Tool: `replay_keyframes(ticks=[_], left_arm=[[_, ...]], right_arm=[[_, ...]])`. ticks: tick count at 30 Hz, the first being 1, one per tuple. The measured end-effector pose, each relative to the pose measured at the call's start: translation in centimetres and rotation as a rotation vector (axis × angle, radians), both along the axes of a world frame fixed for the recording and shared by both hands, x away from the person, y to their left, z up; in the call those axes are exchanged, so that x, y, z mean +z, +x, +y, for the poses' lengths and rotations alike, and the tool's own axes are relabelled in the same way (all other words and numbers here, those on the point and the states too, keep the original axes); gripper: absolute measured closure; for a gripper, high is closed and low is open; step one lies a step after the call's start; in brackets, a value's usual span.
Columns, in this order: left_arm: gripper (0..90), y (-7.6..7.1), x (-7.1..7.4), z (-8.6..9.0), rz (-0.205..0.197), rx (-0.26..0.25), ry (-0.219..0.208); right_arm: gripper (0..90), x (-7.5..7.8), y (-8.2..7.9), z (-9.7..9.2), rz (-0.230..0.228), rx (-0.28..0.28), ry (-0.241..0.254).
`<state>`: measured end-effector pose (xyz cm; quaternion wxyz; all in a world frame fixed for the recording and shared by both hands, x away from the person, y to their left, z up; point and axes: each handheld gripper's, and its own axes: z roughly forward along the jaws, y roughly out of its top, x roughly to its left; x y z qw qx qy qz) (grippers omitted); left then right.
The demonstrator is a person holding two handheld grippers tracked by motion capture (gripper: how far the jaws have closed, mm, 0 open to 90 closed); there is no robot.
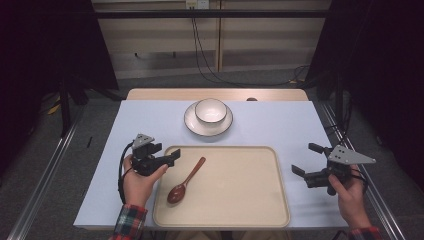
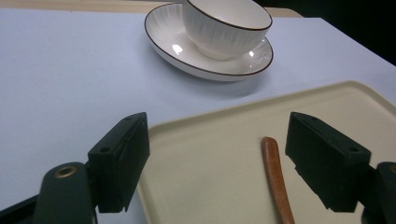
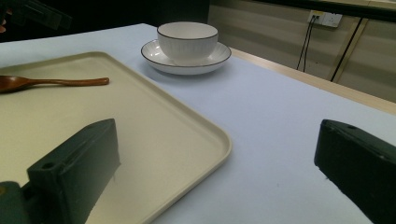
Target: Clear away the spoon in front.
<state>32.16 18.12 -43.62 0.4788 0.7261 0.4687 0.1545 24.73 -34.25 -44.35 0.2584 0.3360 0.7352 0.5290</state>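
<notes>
Spoon [image 1: 185,180], brown and wooden, is the piece nearest the left gripper [image 1: 167,154], and it lies loose on the tray with nothing gripping it.

Going from the biggest thing down: the table [image 1: 280,125], covered in pale blue, takes up the middle of the high view. On its near half sits the cream tray [image 1: 240,190], a rounded rectangle with a low raised rim. Beyond the tray, at twelve o'clock from it, stands a white plate [image 1: 192,122] with a thin dark edge, and a white bowl [image 1: 210,110] with the same dark rim rests in its middle, upright.

The left gripper hangs over the tray's corner at about ten o'clock, held in the person's left hand [image 1: 137,182]. Its jaws are spread wide with nothing between the pads; in the left gripper view the spoon's handle [image 2: 275,177] lies on the tray between them but nearer the right-hand jaw, clear of both. The right gripper [image 1: 306,160] sits at three o'clock from the tray, off its edge and over bare table, in the right hand [image 1: 350,195]; its jaws are spread too and hold nothing.

The spoon lies in the tray's left half, slanted, its scoop toward seven o'clock and its handle tip toward one o'clock.
</notes>
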Motion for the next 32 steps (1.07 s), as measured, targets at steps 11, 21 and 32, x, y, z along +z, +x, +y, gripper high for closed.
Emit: replay_keyframes(ticks=[11, 21, 32], left_arm=[[17.6, 0.1, 0.4, 1.9, -0.055, 0.035, -0.005], [15.5, -0.3, 0.3, 3.0, -0.115, 0.032, -0.042], [14.7, -0.4, -0.1, 4.1, -0.103, 0.053, -0.054]], right_arm=[[0.0, -0.1, -0.2, -0.1, 0.014, 0.004, -0.011], [0.0, -0.3, -0.3, 0.0, 0.013, 0.003, -0.010], [0.0, -0.8, -0.2, -0.2, 0.029, -0.006, -0.019]])
